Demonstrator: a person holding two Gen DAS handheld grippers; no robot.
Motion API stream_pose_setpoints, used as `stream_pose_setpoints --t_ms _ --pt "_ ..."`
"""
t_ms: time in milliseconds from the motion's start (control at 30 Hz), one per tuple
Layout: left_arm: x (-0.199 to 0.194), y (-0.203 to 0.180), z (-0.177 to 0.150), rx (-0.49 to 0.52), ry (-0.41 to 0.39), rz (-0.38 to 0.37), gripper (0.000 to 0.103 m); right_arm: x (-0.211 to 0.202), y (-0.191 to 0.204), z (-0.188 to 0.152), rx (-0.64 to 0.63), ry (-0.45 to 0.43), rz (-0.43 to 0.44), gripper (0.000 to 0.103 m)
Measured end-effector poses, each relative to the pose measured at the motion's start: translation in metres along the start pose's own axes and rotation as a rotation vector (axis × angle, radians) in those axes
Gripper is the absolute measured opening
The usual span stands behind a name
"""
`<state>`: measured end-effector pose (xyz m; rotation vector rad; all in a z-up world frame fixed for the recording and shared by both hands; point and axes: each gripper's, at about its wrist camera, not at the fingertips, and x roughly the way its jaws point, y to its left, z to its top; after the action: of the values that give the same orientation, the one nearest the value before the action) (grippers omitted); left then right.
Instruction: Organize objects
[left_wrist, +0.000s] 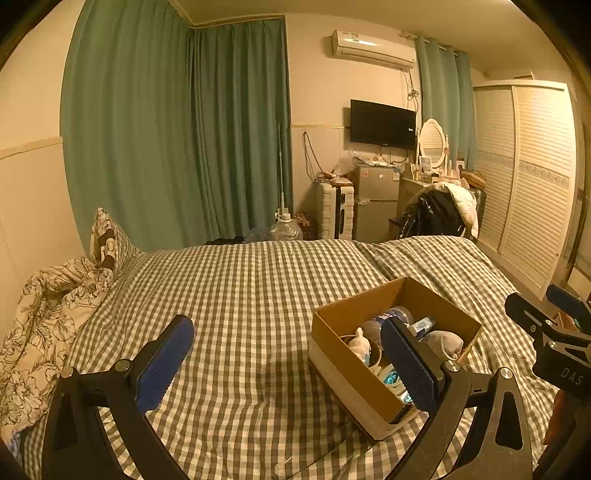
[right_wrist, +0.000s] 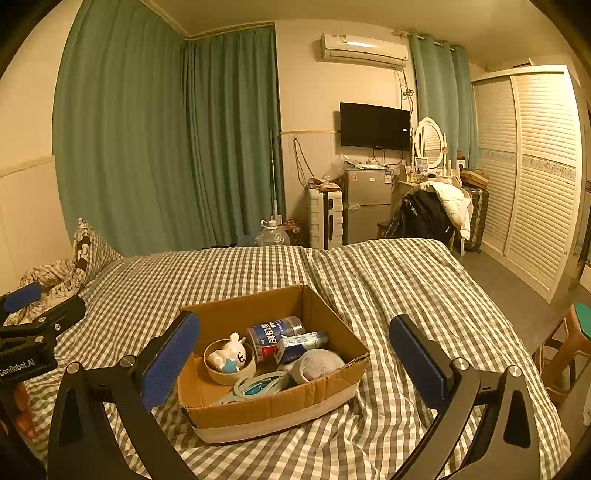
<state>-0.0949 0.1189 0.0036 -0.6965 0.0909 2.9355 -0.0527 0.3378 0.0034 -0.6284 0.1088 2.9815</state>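
Right wrist view shows an open cardboard box (right_wrist: 273, 402) sitting on the checked bedspread (right_wrist: 406, 288), between and just ahead of the right gripper (right_wrist: 295, 354), whose blue-padded jaws stand wide apart with nothing between them. Inside the box lie a small bowl (right_wrist: 218, 373) holding a white rabbit figure (right_wrist: 231, 356), a blue-labelled can (right_wrist: 275, 334) on its side, a small carton (right_wrist: 301, 345), a grey rolled sock (right_wrist: 317, 363) and a pale plastic hanger (right_wrist: 255, 387). Left wrist view shows the left gripper (left_wrist: 288, 365) equally spread and empty, hovering beside the box's left wall. The sock looks soft and light and would squash under a pinch across its middle; the can is probably rigid, smooth and apt to roll, so gripping across its body seems safest. The bowl and figure look breakable; taking the rim gently seems wiser. The box itself likely flexes at its walls on the soft bedding.
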Motion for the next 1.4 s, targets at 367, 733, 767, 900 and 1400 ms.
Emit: stream_pose_setpoints --t_ms 367,733,767,900,1400 --pt "-0.0014 -0.0013 -0.0003 0.004 -0.001 -0.002 0.103 -0.0001 0.0004 -0.0005 0.007 0.0 0.003 0.103" --pt "-0.0016 -0.0047 -0.0014 0.019 -0.005 0.001 0.103 0.0007 0.0003 -0.0013 0.009 0.001 0.002 0.103" --pt "-0.0014 -0.0049 -0.0016 0.021 -0.005 0.003 0.103 0.0004 0.0002 -0.0014 0.009 0.001 0.003 0.103" --pt "-0.0005 -0.0033 -0.0019 0.023 -0.005 0.006 0.103 0.0005 0.0008 -0.0017 0.01 0.001 0.003 0.103" --pt "-0.0016 0.0018 -0.0038 0.021 -0.009 0.018 0.103 0.0028 0.0017 -0.0043 0.007 0.006 0.003 0.103"
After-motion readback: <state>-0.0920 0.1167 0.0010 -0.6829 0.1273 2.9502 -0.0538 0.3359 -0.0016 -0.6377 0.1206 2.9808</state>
